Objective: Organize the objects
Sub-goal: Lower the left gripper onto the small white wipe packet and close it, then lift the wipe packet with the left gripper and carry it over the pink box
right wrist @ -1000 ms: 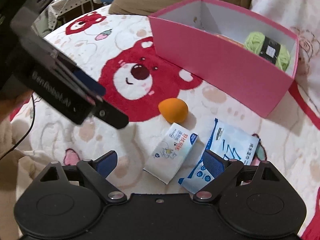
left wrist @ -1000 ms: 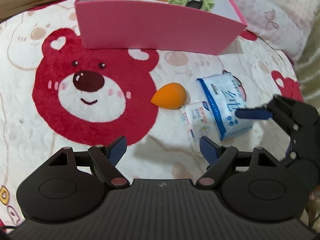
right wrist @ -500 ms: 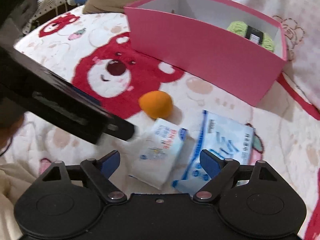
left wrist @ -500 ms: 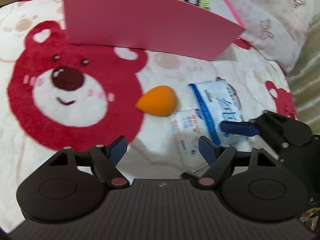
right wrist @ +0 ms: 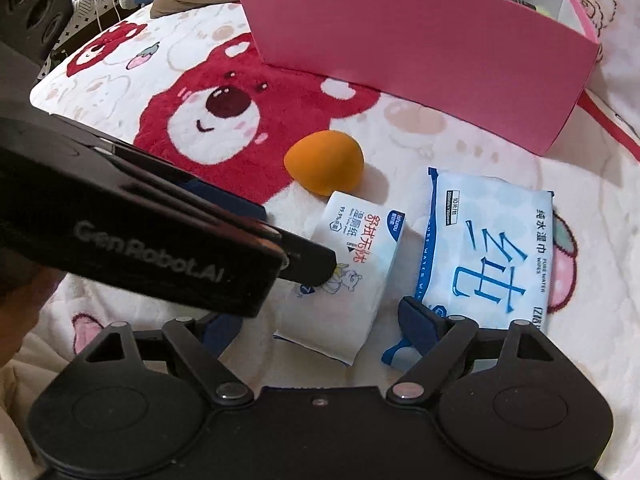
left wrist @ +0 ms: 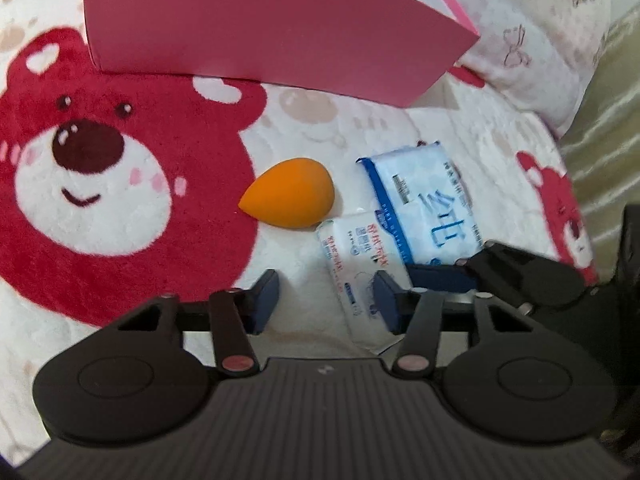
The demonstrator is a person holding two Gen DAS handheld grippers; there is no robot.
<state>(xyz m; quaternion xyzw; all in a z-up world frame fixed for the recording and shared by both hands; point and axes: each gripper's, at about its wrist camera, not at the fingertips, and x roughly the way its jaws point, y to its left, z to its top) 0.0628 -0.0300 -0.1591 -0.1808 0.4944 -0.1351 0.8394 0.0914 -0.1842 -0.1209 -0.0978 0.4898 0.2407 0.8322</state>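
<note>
While your left gripper (left wrist: 324, 300), jaws just narrowing, straddles the small tissue pack (left wrist: 360, 264) without pinching it, your right gripper (right wrist: 320, 320) gapes (empty) beside the wipes (right wrist: 488, 248), ready for boxing.

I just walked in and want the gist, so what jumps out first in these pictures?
The big red bear face on the blanket, with a tall pink box standing just behind it. In front of the box lie an orange sponge and two wipe packs, a small one beside a larger blue one.
</note>
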